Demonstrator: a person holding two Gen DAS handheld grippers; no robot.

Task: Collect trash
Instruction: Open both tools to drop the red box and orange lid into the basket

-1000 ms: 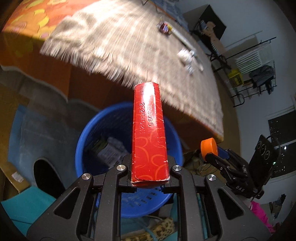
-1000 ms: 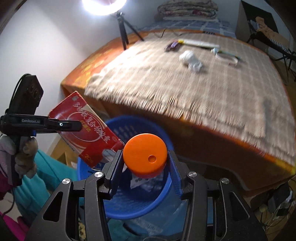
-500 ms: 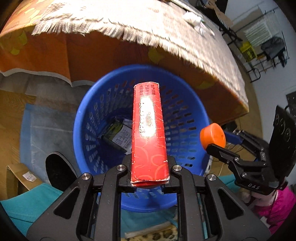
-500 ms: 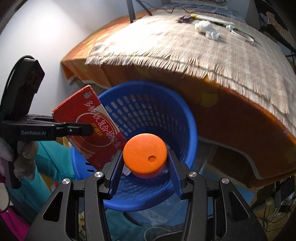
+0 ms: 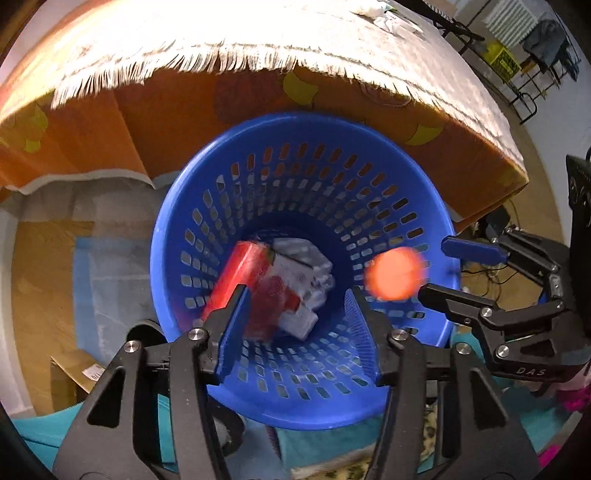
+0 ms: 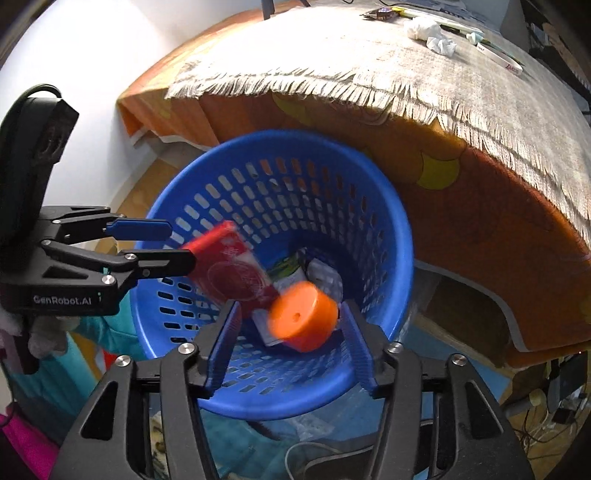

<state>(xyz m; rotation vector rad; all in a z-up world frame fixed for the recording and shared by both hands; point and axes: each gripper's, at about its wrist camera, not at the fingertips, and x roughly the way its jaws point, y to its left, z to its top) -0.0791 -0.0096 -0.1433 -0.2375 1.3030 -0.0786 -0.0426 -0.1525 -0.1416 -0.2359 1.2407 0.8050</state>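
Now both loads have been let go: the left gripper [image 5: 295, 306] and right gripper [image 6: 290, 325] are opening, nothing pinched between their jaws. The red box [image 5: 251, 280] and orange cap [image 6: 303, 319] are seen blurred, dropping into the blue basket [image 5: 229, 155]. Crumpled tissue [image 6: 430, 33] is left on the bed, probably to be collected next.

Both wrist views look steeply down, from close above, into the blue laundry basket [image 5: 306, 129] [image 6: 280, 147]. Shared: the basket, the fringed blanket [image 5: 258, 40] [image 6: 406, 66], and each opposite claw at frame edge.
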